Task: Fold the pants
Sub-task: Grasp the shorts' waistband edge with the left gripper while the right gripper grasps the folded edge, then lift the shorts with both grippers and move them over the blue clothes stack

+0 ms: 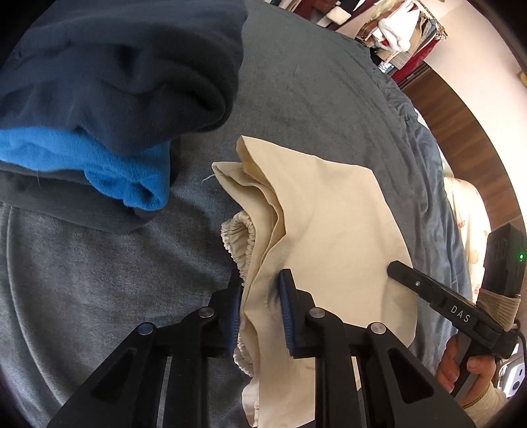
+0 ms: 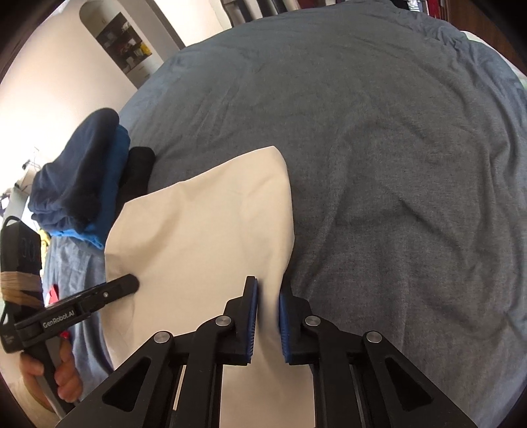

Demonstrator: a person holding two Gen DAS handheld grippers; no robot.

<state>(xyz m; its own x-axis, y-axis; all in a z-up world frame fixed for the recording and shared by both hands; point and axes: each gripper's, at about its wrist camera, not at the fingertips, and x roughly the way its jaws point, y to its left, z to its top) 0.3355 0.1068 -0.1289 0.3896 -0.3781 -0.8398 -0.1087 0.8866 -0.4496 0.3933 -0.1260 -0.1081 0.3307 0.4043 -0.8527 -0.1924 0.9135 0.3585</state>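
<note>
The cream pants (image 1: 329, 224) lie folded on the grey bed cover (image 1: 98, 280), with the gathered elastic waistband (image 1: 240, 240) showing at the left edge. My left gripper (image 1: 260, 296) is shut on the bunched layers near the waistband. In the right wrist view the pants (image 2: 204, 237) are a smooth cream panel. My right gripper (image 2: 267, 298) is shut on their right edge. The right gripper's body also shows in the left wrist view (image 1: 438, 303); the left one's shows in the right wrist view (image 2: 82, 304).
A stack of folded clothes, navy on top (image 1: 115, 75), bright blue (image 1: 98, 171) and dark grey below, sits left of the pants; it also shows in the right wrist view (image 2: 85, 177). Open grey bed cover (image 2: 395, 164) stretches to the right. A clothes rack (image 1: 395, 29) stands beyond the bed.
</note>
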